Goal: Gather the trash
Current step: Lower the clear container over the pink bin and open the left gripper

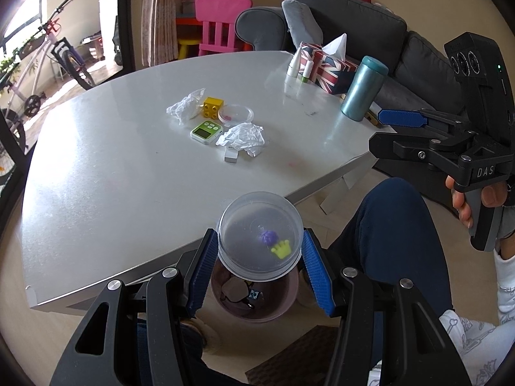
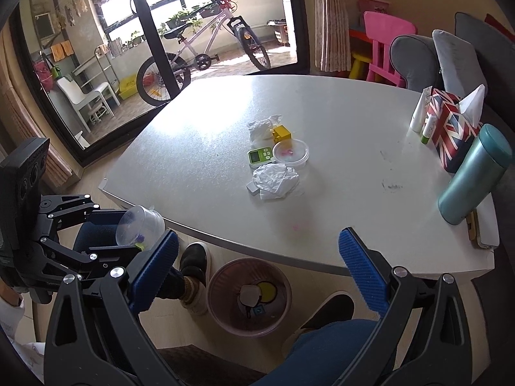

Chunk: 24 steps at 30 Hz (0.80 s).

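My left gripper [image 1: 260, 254] is shut on a clear plastic cup [image 1: 260, 236] that has a purple bit and a yellow crown-shaped bit inside. The cup hangs past the table's near edge, above a pink trash bin [image 1: 257, 317] on the floor. In the right wrist view the same cup [image 2: 140, 225] sits in the left gripper [image 2: 135, 230] at the left. My right gripper [image 2: 257, 247] stands open and empty over the bin [image 2: 219, 308], which holds some rubbish. Two crumpled tissues [image 1: 243, 138] [image 1: 185, 107] lie mid-table.
On the white table [image 1: 128, 177] are a yellow brick [image 1: 212, 106], a green timer [image 1: 206, 132], a clear dish [image 1: 235, 114], a small white block [image 1: 231, 156], a flag tissue box [image 1: 328, 70] and a teal flask [image 1: 363, 88]. A person's legs and shoes flank the bin.
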{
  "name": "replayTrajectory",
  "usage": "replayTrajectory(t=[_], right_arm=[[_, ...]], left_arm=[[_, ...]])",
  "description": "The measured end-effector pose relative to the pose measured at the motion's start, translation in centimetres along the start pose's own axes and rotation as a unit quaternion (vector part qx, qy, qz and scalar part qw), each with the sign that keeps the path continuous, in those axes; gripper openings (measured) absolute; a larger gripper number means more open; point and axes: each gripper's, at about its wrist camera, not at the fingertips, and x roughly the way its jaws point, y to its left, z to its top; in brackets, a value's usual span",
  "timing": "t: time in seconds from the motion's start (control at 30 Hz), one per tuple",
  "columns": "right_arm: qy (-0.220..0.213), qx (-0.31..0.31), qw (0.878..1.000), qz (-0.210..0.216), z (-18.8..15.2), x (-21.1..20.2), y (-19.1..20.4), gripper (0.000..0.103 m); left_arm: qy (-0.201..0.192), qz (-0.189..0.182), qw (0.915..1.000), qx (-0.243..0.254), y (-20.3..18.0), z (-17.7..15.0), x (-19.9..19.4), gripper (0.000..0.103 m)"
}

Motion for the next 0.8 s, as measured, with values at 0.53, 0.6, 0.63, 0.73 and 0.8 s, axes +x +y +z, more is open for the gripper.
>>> replayTrajectory(t=[0.53, 0.6, 0.63, 0.73, 0.8], right_arm=[[0.000, 0.003, 1.000, 0.001, -0.02, 0.12, -0.38, 0.098], [-0.001, 0.003, 1.000, 0.000, -0.04, 0.12, -0.46, 0.098], [-0.001, 0.004, 1.000, 0.000, -0.05, 0.15, -0.51, 0.098], [-0.001, 0.004, 1.000, 0.000, -0.10, 0.18, -0.61, 0.098], [0.000, 0.005, 1.000, 0.000, -0.10, 0.22, -0.64, 0.098]], left_arm=[[-0.005, -0.016, 0.9998, 0.013, -0.62, 0.17, 0.02, 0.085], [-0.015, -0.020, 0.9996, 0.012, -0.70, 0.18, -0.18, 0.094], [-0.014, -0.019, 0.9997, 0.009, -0.64, 0.24, -0.10, 0.094], [-0.016, -0.011, 0.9998, 0.004, -0.31, 0.39, 0.02, 0.096], [-0.017, -0.004, 0.9999, -0.001, 0.01, 0.43, 0.01, 0.096]])
